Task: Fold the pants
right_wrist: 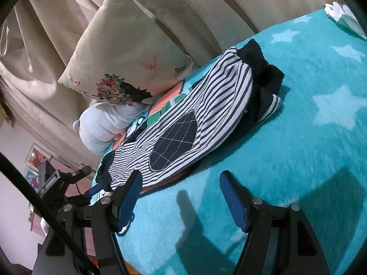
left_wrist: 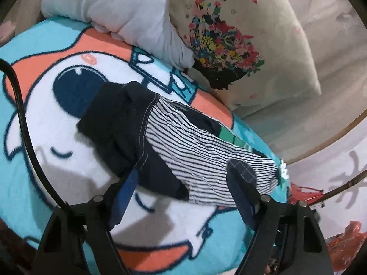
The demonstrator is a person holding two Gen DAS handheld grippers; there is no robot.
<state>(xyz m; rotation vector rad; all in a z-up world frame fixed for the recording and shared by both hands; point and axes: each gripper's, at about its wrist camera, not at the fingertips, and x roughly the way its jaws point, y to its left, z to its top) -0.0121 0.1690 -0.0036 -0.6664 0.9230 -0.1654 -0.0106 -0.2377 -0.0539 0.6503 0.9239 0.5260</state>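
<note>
Striped pants (right_wrist: 183,119) lie bunched on the teal blanket (right_wrist: 298,149) — partly folded, not neat. Left gripper (left_wrist: 183,183) spread wide over them, right gripper (right_wrist: 179,197) agape, empty — tidying remains.

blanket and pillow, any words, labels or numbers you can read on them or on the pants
None can be read.
Blanket: large block letters in white and green, partly under the striped pants and the grey pillow; no whole word shows.
Flower pillow: pictures only.
Pants: stripes and a stitched patch, no label visible.
</note>
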